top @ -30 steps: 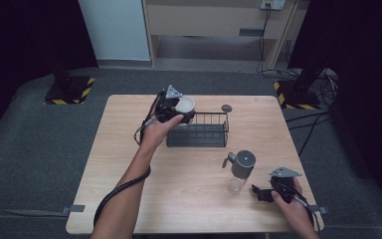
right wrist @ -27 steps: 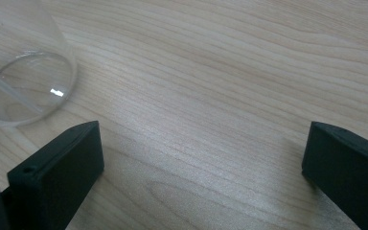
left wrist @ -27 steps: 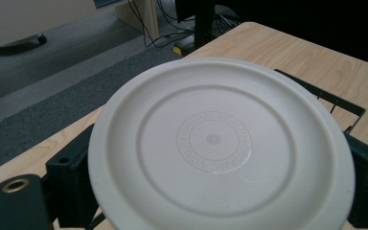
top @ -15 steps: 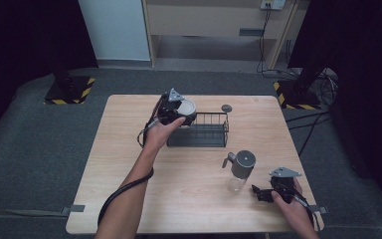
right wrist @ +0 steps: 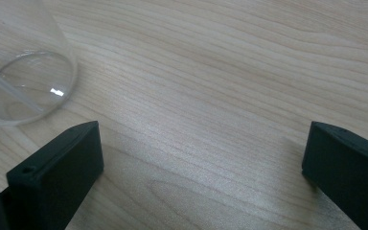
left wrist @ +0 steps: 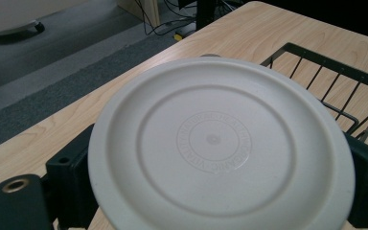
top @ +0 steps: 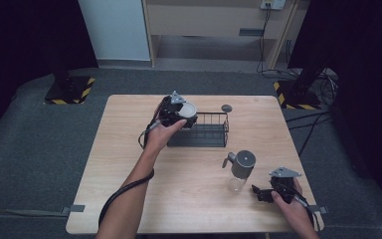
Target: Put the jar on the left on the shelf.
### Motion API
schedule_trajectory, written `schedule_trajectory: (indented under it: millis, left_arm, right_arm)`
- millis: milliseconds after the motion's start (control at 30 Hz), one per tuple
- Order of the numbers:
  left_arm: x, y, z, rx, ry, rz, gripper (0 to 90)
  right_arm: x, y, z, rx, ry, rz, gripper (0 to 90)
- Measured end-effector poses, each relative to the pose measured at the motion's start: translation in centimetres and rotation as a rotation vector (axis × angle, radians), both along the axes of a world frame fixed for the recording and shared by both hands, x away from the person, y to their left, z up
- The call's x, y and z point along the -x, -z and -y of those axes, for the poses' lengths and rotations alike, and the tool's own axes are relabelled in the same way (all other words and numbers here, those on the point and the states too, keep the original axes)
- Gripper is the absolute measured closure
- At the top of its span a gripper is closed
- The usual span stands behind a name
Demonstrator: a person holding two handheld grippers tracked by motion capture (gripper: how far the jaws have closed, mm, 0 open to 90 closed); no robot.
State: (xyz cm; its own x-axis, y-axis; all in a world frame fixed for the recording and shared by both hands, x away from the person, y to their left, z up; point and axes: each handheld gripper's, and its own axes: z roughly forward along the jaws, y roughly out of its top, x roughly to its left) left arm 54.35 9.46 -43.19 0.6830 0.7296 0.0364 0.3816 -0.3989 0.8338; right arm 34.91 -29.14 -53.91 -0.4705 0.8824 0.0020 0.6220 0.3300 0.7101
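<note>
Placing of a white lid (top: pixel 188 108) into the black wire basket (top: pixel 204 130), by the look of it, and judged about halfway.

High view first. Left gripper (top: pixel 178 112) raised over the left end of the basket, not far from the middle of the far edge of the desk (top: pixel 129 199). Clamped on the white lid, carrying it in the air with the flat face turned upward. Nothing visible inside the basket. Small grey disc (top: pixel 226 107) flat on the wood near the far right corner of the basket, apart from it. Glass bottle (top: pixel 242 167) with a grey spout cap upright toward the near right corner of the desk. Right gripper (top: pixel 258 192) low at that same corner, near the bottle but apart from it, tips turned toward it.

Left gripper view next. White lid (left wrist: pixel 218 143) large and close, pinched at its rim between the two black jaws, one on each side. Basket (left wrist: pixel 335 81) just beyond and to the right, wire rim lower than the lid.

Right gripper view last. Jaws spread wide, with only bare desk (right wrist: pixel 220 57) between them. Clear base of the bottle (right wrist: pixel 24 86) beyond the left jaw, not gripped.

Done, judging by this: the pick-up and the carry to the basket. Left to do, probably: moving fully over the basket, lowering inside the wires, opening the jaws. Bottle and grey disc untouched for now.
</note>
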Motion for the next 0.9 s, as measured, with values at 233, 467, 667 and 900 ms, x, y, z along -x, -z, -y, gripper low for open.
schedule_trajectory:
  millis: [233,467,667,900]
  left_arm:
    - [0.0,0.8,0.2,-0.006,-0.012,-0.008,9.5]
    - [-0.1,1.6,0.4,-0.006,-0.015,-0.027,9.5]
    - [-0.2,2.3,0.4,0.0,-0.017,-0.044,9.5]
    - [-0.2,2.5,0.5,0.003,-0.015,-0.043,9.4]
  right_arm:
    - [0.0,0.0,0.0,0.001,-0.001,0.0,0.6]
    - [0.0,0.0,0.0,0.0,-0.001,0.0,0.6]
    - [0.0,0.0,0.0,0.0,-0.001,-0.001,0.6]
    - [0.0,0.0,0.0,0.0,-0.001,-0.001,0.6]
